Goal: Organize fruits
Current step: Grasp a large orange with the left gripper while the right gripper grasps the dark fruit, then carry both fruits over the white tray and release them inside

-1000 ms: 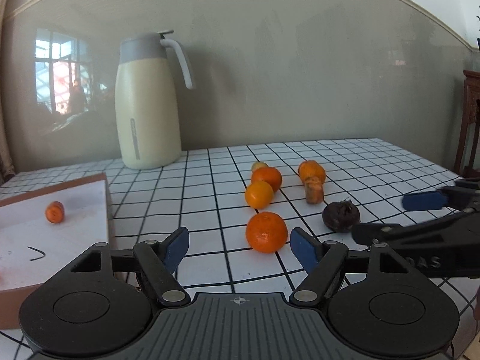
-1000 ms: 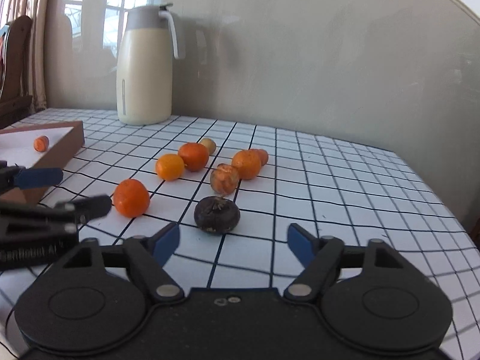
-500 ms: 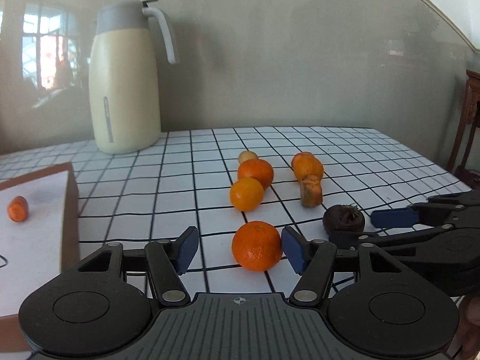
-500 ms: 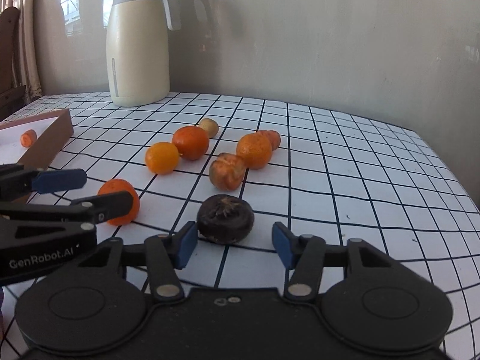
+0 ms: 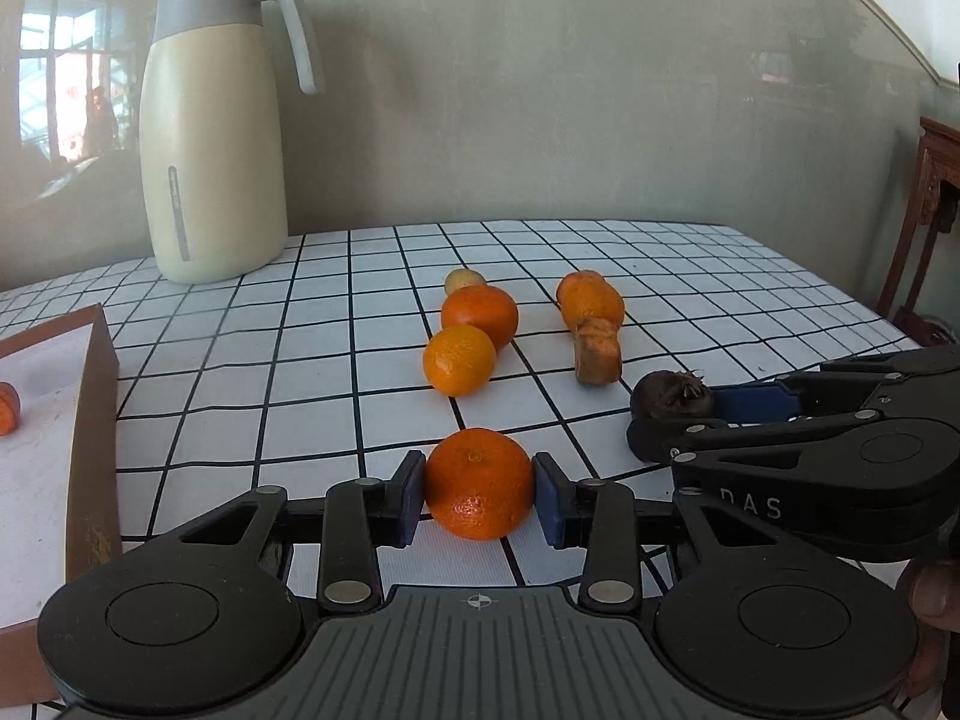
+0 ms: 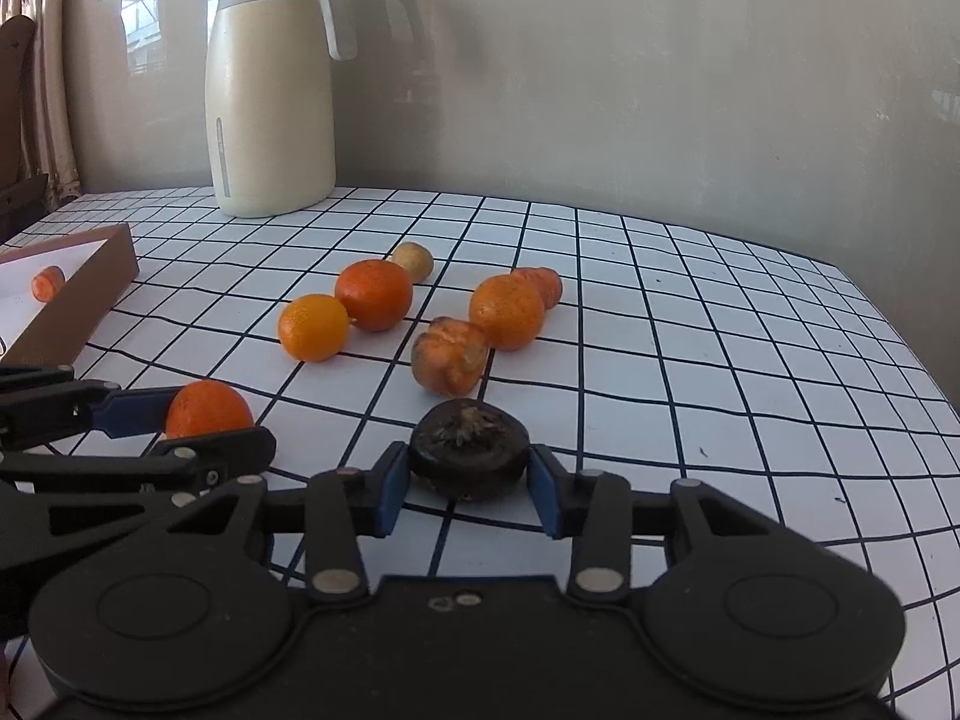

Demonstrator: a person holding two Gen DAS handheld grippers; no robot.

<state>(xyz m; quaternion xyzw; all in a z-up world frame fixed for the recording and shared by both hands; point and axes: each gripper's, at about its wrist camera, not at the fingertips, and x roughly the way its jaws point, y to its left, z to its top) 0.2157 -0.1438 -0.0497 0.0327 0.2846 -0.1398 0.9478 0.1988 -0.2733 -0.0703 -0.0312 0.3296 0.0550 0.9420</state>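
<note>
My left gripper (image 5: 479,498) is shut on an orange mandarin (image 5: 479,483) that rests on the checked tablecloth; it also shows in the right wrist view (image 6: 207,408). My right gripper (image 6: 468,483) is shut on a dark, shrivelled round fruit (image 6: 469,447), seen in the left wrist view too (image 5: 671,396). Further back lie two more mandarins (image 6: 313,327) (image 6: 374,294), a small yellowish fruit (image 6: 413,260), another mandarin (image 6: 507,312) and two wrinkled orange pieces (image 6: 449,355) (image 6: 543,283).
A shallow brown-walled tray (image 5: 90,420) with a white floor stands at the left and holds one small orange fruit (image 5: 7,408). A tall cream jug (image 5: 213,138) stands at the back left by the wall. A wooden chair (image 5: 936,222) stands off the table's right edge.
Both grippers moved forward and closed: the left one onto the nearest mandarin, the right one onto the dark fruit. The other fruits have not moved.
</note>
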